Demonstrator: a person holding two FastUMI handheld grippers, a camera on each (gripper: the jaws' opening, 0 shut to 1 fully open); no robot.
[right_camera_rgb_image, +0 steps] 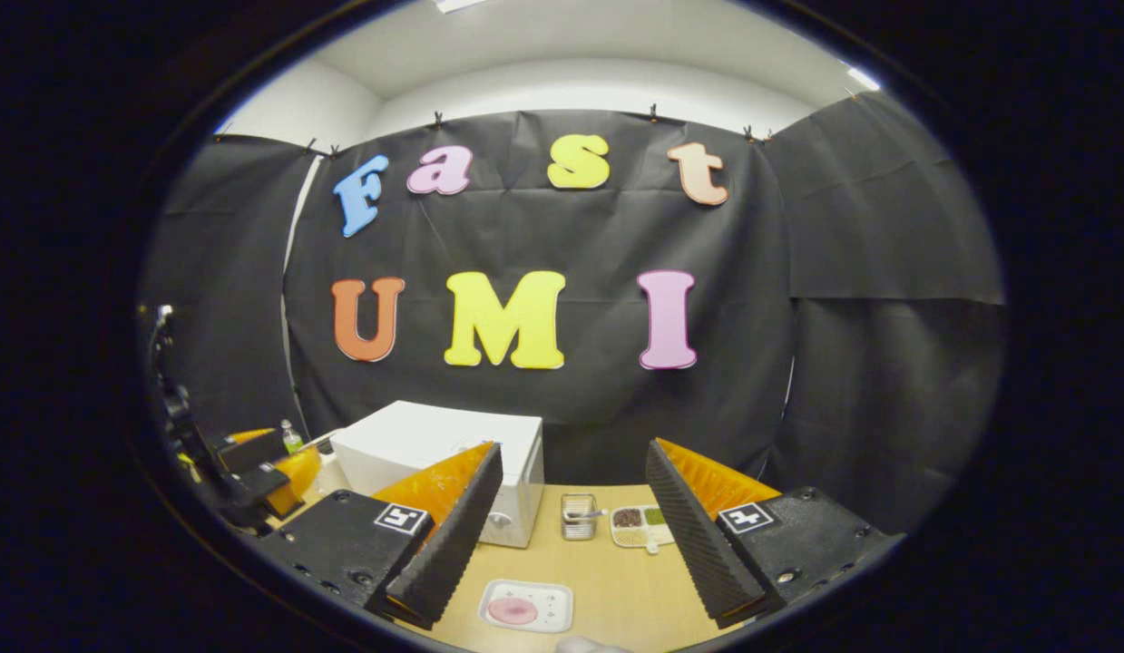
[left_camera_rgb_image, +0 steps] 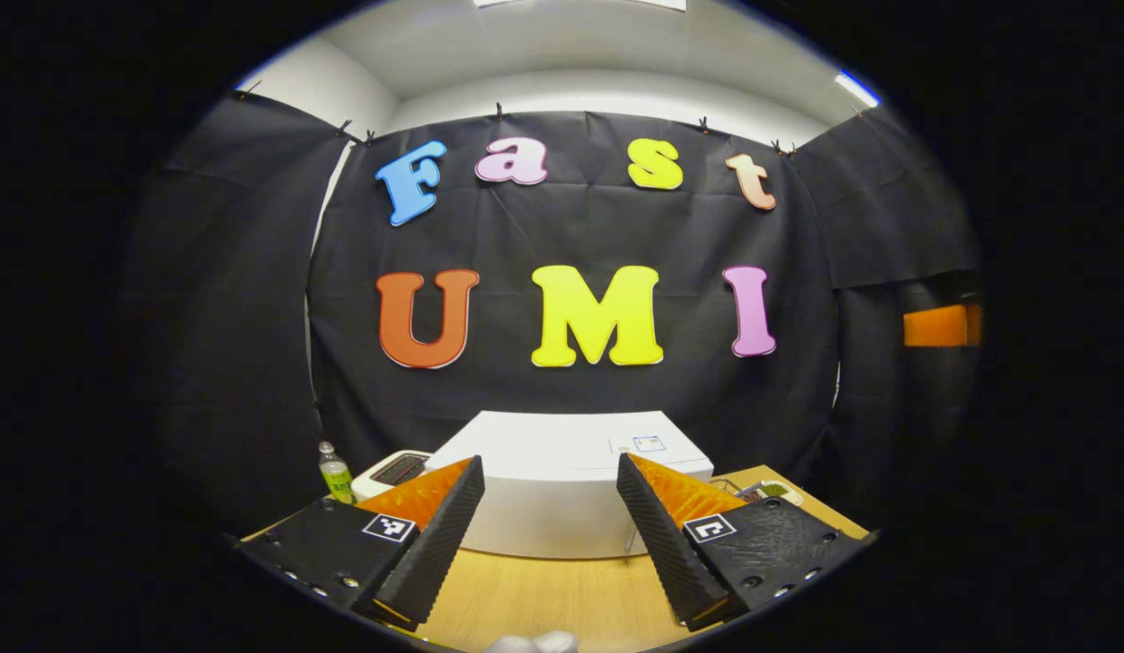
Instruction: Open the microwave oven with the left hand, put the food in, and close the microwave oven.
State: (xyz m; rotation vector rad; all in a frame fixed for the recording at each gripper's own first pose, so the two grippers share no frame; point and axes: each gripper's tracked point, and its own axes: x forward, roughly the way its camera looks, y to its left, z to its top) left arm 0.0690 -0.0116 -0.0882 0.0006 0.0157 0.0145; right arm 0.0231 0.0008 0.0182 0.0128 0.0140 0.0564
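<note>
A white microwave oven (left_camera_rgb_image: pixel 562 490) stands at the back of the wooden table, its door closed; it also appears in the right gripper view (right_camera_rgb_image: pixel 444 453), left of centre. In front of it lies a white rectangular plate with pink food (right_camera_rgb_image: pixel 525 606). My left gripper (left_camera_rgb_image: pixel 548 531) is open, held above the table in front of the microwave with nothing between its fingers. My right gripper (right_camera_rgb_image: pixel 571 535) is open too, above the plate, and holds nothing. The left gripper (right_camera_rgb_image: pixel 253 467) is also visible far left in the right gripper view.
A green drink bottle (left_camera_rgb_image: pixel 335 472) and a white appliance (left_camera_rgb_image: pixel 394 472) stand left of the microwave. Right of it are a small metal container (right_camera_rgb_image: pixel 577 515) and a divided dish with seasonings (right_camera_rgb_image: pixel 643 526). Black cloth walls close the booth behind and at both sides.
</note>
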